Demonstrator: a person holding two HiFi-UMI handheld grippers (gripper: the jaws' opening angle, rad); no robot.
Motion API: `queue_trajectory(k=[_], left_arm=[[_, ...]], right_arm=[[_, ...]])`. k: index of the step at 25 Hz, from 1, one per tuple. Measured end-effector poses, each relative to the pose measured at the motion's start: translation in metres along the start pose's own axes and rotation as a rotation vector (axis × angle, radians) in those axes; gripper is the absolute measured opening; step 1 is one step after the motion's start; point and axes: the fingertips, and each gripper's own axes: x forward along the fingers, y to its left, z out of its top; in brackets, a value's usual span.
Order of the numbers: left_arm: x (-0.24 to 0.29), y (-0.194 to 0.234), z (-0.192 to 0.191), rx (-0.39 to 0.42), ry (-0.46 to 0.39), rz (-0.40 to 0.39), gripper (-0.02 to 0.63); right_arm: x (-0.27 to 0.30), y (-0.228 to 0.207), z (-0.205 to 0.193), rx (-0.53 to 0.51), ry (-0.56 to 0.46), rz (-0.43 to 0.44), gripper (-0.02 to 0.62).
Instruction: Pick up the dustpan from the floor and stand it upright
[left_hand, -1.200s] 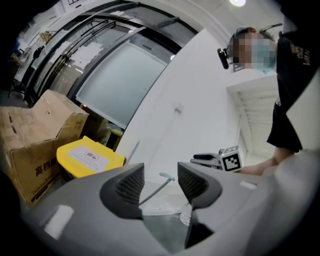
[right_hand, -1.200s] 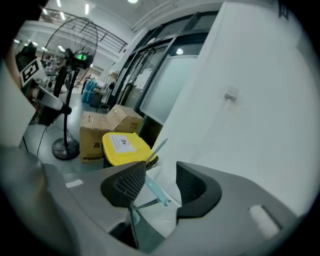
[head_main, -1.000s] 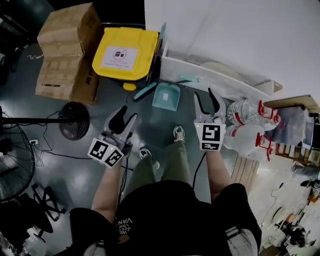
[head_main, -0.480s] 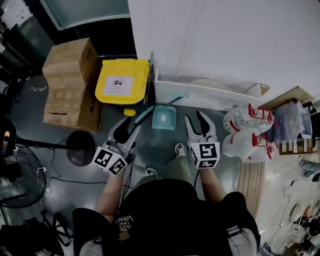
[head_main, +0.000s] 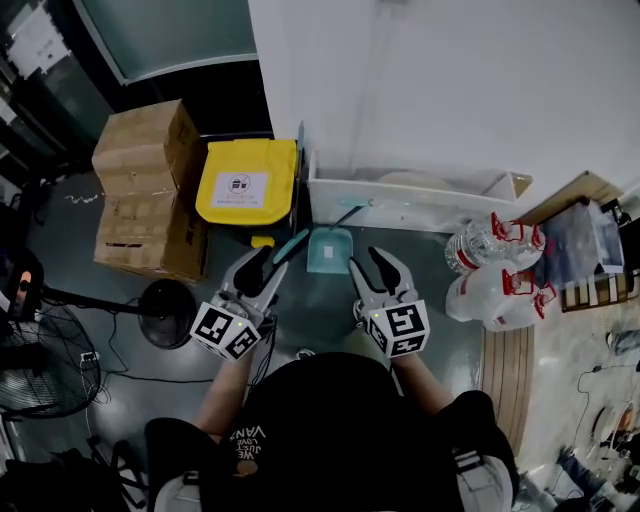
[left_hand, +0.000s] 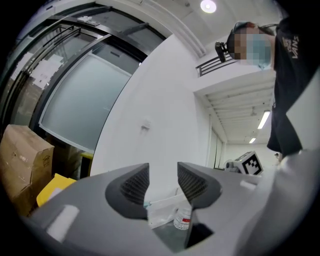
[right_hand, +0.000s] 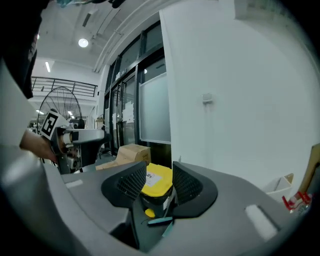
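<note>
A light blue dustpan (head_main: 329, 248) lies flat on the dark floor in front of a white tray, its teal handle (head_main: 290, 246) stretching left toward the yellow bin. In the right gripper view the handle tip (right_hand: 159, 220) shows low between the jaws. My left gripper (head_main: 264, 267) hovers open just left of the handle, nothing in it; in its own view the left gripper (left_hand: 157, 181) frames the white wall. My right gripper (head_main: 373, 266) is open too, right of the dustpan and above the floor; the right gripper (right_hand: 159, 182) faces the bin.
A yellow-lidded bin (head_main: 248, 183) stands beside stacked cardboard boxes (head_main: 148, 190). The long white tray (head_main: 420, 205) lies along the wall. Big water bottles (head_main: 495, 270) crowd the right. A fan base (head_main: 167, 312) with cable sits at left. My legs are below the grippers.
The head view has pulled back and shifted. Both grippers have drawn closer together, the right one swinging left to stand beside the dustpan. Both stay open.
</note>
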Motion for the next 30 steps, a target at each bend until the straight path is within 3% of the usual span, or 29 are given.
queue_trajectory(k=[5,7,12,19,23,30], left_arm=[[-0.007,-0.009,0.004,0.000,0.000,-0.010,0.224],[-0.012,-0.011,0.005,-0.001,-0.002,-0.008,0.203],[-0.022,-0.015,0.002,-0.007,0.000,0.000,0.154],[-0.026,-0.021,0.001,-0.007,0.000,-0.004,0.104],[-0.029,-0.023,0.003,-0.001,-0.003,-0.003,0.055],[-0.028,-0.019,0.004,0.010,0.001,0.017,0.053]], right_arm=[[-0.010,0.010,0.001,0.104,-0.005,0.023,0.155],[-0.014,0.011,0.001,0.126,-0.006,0.022,0.087],[-0.021,0.006,0.004,0.141,-0.013,0.014,0.022],[-0.025,0.004,0.009,0.140,-0.004,0.017,0.003],[-0.025,0.006,0.013,0.115,0.002,0.031,0.002],[-0.017,0.010,0.029,-0.016,0.001,0.047,0.002]])
